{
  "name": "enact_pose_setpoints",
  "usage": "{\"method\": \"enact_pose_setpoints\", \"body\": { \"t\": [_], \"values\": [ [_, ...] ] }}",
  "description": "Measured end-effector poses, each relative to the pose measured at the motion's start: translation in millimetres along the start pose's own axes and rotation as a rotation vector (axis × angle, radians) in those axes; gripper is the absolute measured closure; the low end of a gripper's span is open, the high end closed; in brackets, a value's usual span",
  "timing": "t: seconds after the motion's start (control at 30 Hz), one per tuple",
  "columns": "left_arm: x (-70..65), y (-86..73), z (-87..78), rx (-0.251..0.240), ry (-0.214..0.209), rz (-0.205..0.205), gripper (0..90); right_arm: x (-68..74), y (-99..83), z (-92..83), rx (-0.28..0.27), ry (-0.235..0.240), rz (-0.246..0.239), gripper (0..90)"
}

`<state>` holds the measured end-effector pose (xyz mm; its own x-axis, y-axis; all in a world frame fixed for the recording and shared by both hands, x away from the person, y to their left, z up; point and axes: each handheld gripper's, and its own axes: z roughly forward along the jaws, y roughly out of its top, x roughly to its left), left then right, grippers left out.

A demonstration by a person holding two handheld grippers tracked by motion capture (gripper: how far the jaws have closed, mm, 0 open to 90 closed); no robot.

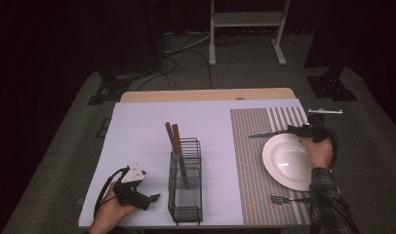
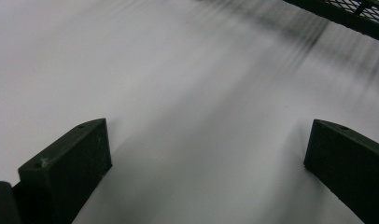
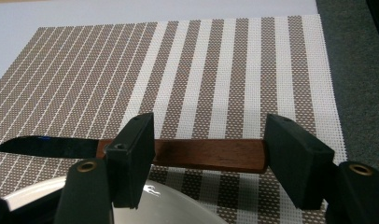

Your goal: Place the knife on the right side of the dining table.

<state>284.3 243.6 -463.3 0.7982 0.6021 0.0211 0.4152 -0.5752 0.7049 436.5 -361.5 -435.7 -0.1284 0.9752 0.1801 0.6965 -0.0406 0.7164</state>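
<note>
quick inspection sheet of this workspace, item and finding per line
surface: white sheet over a wooden table, striped placemat at right
job's things: knife lies on the placemat behind the plate; fork near the plate
clutter: wire caddy with two wooden handles sticking up
grippers: right gripper open, jaws either side of the knife handle; left gripper open, over bare sheet
cables: black ones on the floor behind
surroundings: dark room, white frame legs
</note>
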Motion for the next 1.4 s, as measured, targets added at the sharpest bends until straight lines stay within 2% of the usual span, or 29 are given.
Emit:
{"method": "enact_pose_setpoints", "body": {
  "t": [0.5, 0.7, 0.83, 1.1, 1.27, 1.4],
  "values": [
    [0.0, 0.0, 0.0, 0.0, 0.0, 0.0, 0.0, -2.9, -1.0, -0.9, -0.002, -0.008, 0.003, 33.2],
    [0.1, 0.0, 0.0, 0.0, 0.0, 0.0, 0.0, -3.3, -1.5, -5.5, -0.022, -0.008, 0.006, 33.0],
    [0.3, 0.2, 0.0, 0.001, -0.001, 0.0, 0.0, 2.5, 1.3, -13.0, -0.041, 0.014, -0.007, 32.6],
    [0.3, 0.1, 0.1, 0.001, -0.001, 0.0, 0.0, 22.4, 9.5, -29.3, -0.071, 0.065, -0.07, 29.3],
    [0.1, 0.0, 0.0, -0.001, -0.001, -0.001, 0.0, 33.1, 9.6, -37.5, -0.103, 0.107, -0.094, 23.7],
    [0.0, 0.0, -0.1, 0.0, -0.001, -0.001, 0.0, 44.3, 7.0, -42.2, -0.114, 0.14, -0.132, 17.4]
  ]
}}
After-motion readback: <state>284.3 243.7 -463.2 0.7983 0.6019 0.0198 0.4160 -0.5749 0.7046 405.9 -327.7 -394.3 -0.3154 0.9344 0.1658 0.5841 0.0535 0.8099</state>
